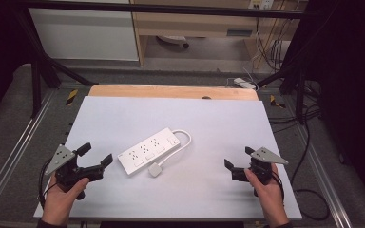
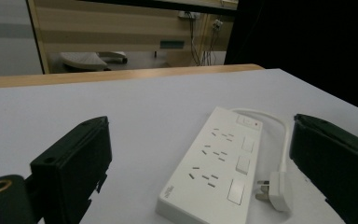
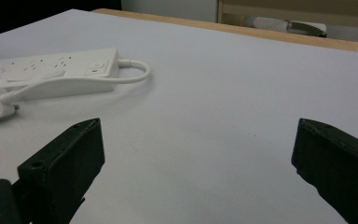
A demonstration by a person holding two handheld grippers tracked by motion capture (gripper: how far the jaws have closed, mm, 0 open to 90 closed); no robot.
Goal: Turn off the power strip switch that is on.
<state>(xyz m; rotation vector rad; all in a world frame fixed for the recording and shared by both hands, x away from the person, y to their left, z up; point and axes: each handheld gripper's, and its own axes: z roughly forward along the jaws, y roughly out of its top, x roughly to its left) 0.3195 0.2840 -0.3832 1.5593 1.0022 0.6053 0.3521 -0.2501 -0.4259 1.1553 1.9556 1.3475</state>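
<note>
Plastic power strip point(image 1: 148, 151), white, oblong, on matte table point(image 1: 218, 123).

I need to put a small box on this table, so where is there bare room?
The far half of the white table top, between the power strip and the wooden edge, is bare. So is the stretch between the plug and the right claw. The tightest spot is between the left claw and the strip.
</note>
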